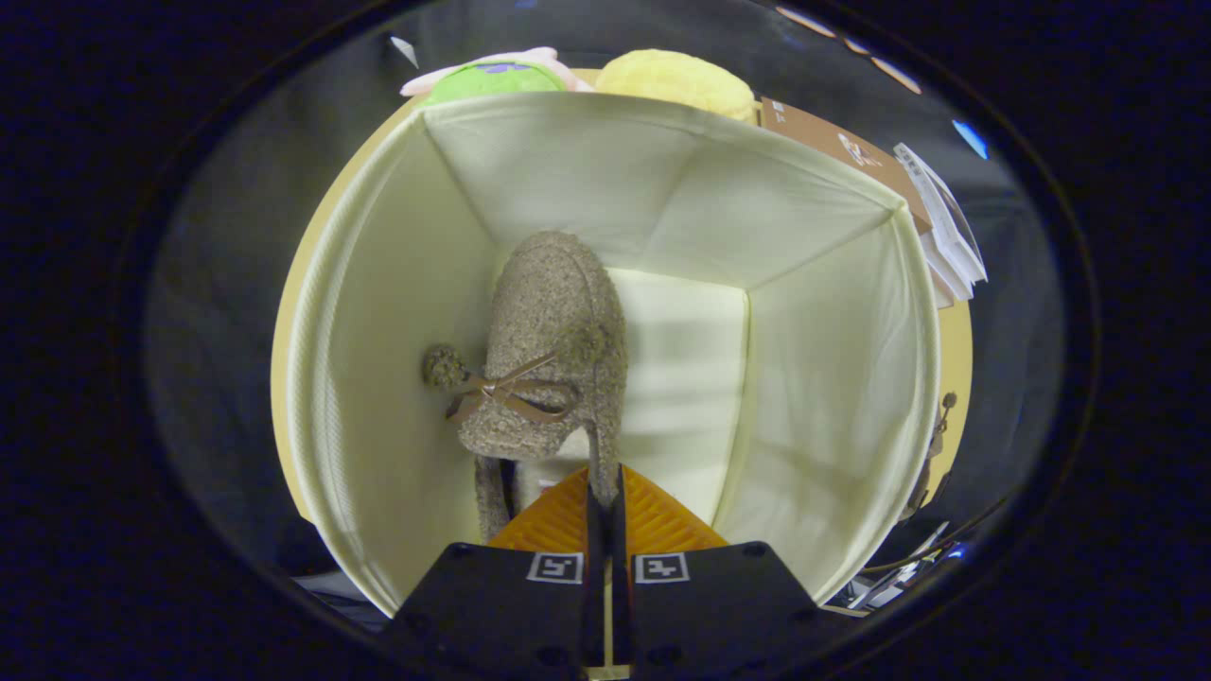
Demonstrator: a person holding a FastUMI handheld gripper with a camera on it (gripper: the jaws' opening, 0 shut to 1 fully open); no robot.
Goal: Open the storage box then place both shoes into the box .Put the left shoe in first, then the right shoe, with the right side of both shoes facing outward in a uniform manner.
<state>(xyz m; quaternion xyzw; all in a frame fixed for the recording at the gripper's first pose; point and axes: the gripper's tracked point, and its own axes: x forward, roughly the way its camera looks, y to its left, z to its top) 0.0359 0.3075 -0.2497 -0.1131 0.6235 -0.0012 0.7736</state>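
A fuzzy grey-brown shoe (pixel 553 355) hangs inside the open cream fabric storage box (pixel 814 312), pinched at its back rim by the gripper (pixel 605 492), whose two fingers are closed almost together on a thin strip of the shoe's collar. The shoe's long axis runs straight away from the fingers into the depth of the box, its rounded toe pointing at the pale floor (pixel 686 378) of the box and its heel end toward the camera. It sits left of the box's centre, close to the left wall, though whether it touches that wall or the floor cannot be told. A thin tan ribbon bow (pixel 506 392) lies across the upper, with a small pompom (pixel 440 366) of the same fuzzy cloth sticking out to the left toward the wall. The right half of the box floor is bare. The box stands on a yellowish round tabletop (pixel 957 350). Beyond its far rim lie a green plush toy (pixel 487 80) and a yellow plush toy (pixel 676 80), and to the right of them a brown cardboard box (pixel 833 142) and a stack of white papers (pixel 946 236)
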